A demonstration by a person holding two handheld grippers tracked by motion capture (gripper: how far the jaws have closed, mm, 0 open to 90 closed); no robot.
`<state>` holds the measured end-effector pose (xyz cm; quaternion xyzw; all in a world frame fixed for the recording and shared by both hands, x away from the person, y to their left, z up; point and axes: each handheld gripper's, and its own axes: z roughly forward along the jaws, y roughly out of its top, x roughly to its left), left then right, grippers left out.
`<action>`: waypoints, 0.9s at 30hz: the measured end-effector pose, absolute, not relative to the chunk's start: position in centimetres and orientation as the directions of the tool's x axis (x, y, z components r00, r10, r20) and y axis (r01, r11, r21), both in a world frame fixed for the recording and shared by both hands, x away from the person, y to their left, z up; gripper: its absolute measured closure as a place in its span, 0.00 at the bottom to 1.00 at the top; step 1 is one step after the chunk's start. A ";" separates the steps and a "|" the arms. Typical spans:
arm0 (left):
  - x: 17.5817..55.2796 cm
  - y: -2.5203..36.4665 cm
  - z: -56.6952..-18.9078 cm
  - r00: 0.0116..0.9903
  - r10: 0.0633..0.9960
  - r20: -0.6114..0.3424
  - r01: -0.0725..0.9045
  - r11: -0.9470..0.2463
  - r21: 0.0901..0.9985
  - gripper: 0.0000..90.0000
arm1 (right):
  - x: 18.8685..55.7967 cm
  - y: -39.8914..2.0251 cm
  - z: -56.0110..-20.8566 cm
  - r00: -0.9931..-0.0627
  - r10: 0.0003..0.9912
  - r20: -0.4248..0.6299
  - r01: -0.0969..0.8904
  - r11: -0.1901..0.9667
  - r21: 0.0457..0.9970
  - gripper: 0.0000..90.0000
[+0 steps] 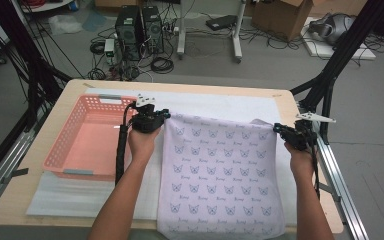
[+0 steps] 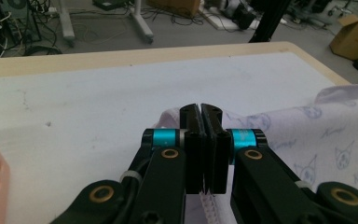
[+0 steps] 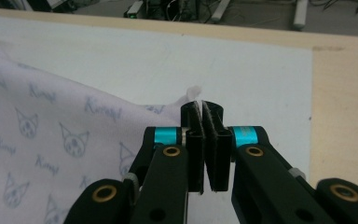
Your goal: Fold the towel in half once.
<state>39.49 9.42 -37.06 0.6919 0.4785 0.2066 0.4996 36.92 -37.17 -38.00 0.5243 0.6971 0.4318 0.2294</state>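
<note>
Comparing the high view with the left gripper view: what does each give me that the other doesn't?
High view alone: the whole printed cloth stretched between the left tongs and the right tongs, both forearms, and the pink basket's full outline.
Left gripper view alone: the jaws pressed together on the cloth's corner, its hem emerging beneath them.
Both: the cloth, the white mat, the wooden table, and a bit of the basket.

basket (image 1: 87, 137) left on table (image 1: 190, 86) | cloth (image 1: 220, 170) right of basket

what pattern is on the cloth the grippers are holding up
Pale lilac cloth printed with rows of small blue cat faces and script words; it shows best in the high view.
</note>
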 end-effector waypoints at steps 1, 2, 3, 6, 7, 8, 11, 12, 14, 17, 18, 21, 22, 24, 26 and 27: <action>39.0 9.5 -37.1 0.463 0.866 -0.188 0.455 -0.050 0.889 0.97 | 36.5 -37.3 -38.1 -0.351 0.927 0.134 0.528 0.077 0.846 0.98; 38.7 9.6 -37.2 0.467 0.864 -0.188 0.455 -0.053 0.889 0.97 | 36.0 -37.4 -38.2 -0.360 0.922 0.141 0.525 0.075 0.848 0.98; 38.3 9.6 -37.3 0.473 0.861 -0.187 0.458 -0.059 0.887 0.97 | 35.6 -37.5 -38.3 -0.365 0.920 0.144 0.524 0.074 0.849 0.98; 37.0 9.9 -37.8 0.490 0.853 -0.179 0.454 -0.074 0.888 0.97 | 34.3 -37.8 -38.3 -0.385 0.909 0.158 0.517 0.071 0.853 0.98; 36.6 10.0 -37.9 0.495 0.850 -0.182 0.452 -0.073 0.889 0.97 | 33.7 -37.9 -38.3 -0.394 0.905 0.162 0.513 0.070 0.856 0.98; 36.2 10.0 -38.0 0.500 0.847 -0.183 0.448 -0.072 0.891 0.97 | 33.4 -38.0 -38.4 -0.401 0.902 0.161 0.512 0.074 0.856 0.98; 34.5 10.1 -38.2 0.525 0.837 -0.158 0.431 -0.101 0.897 0.97 | 31.9 -38.1 -38.7 -0.420 0.893 0.160 0.515 0.090 0.852 0.98; 34.0 10.1 -38.3 0.528 0.834 -0.161 0.429 -0.098 0.898 0.97 | 31.5 -38.1 -38.8 -0.426 0.891 0.157 0.513 0.095 0.853 0.98; 32.8 10.1 -38.7 0.550 0.823 -0.142 0.423 -0.128 0.897 0.97 | 30.5 -38.2 -39.2 -0.432 0.886 0.167 0.517 0.092 0.851 0.98; 31.2 10.5 -39.1 0.567 0.809 -0.152 0.414 -0.121 0.902 0.97 | 29.2 -38.3 -39.9 -0.444 0.879 0.177 0.519 0.092 0.850 0.98; 30.6 10.7 -39.3 0.573 0.803 -0.162 0.418 -0.116 0.901 0.97 | 28.8 -38.3 -40.2 -0.444 0.877 0.181 0.525 0.091 0.846 0.98; 29.1 11.1 -40.0 0.591 0.790 -0.164 0.421 -0.129 0.898 0.97 | 27.4 -38.5 -40.9 -0.452 0.871 0.191 0.538 0.096 0.838 0.98; 28.6 11.3 -40.3 0.595 0.786 -0.166 0.423 -0.130 0.897 0.97 | 27.0 -38.5 -41.0 -0.454 0.868 0.199 0.544 0.094 0.834 0.98; 27.7 11.5 -40.8 0.601 0.781 -0.169 0.429 -0.137 0.893 0.97 | 26.3 -38.5 -41.3 -0.462 0.866 0.193 0.548 0.107 0.830 0.98; 26.9 11.7 -41.4 0.607 0.772 -0.189 0.443 -0.132 0.887 0.97 | 25.4 -38.3 -41.5 -0.472 0.862 0.187 0.557 0.127 0.821 0.98; 26.4 11.8 -41.7 0.611 0.764 -0.206 0.457 -0.129 0.880 0.97 | 25.0 -38.2 -41.6 -0.478 0.861 0.173 0.550 0.141 0.823 0.98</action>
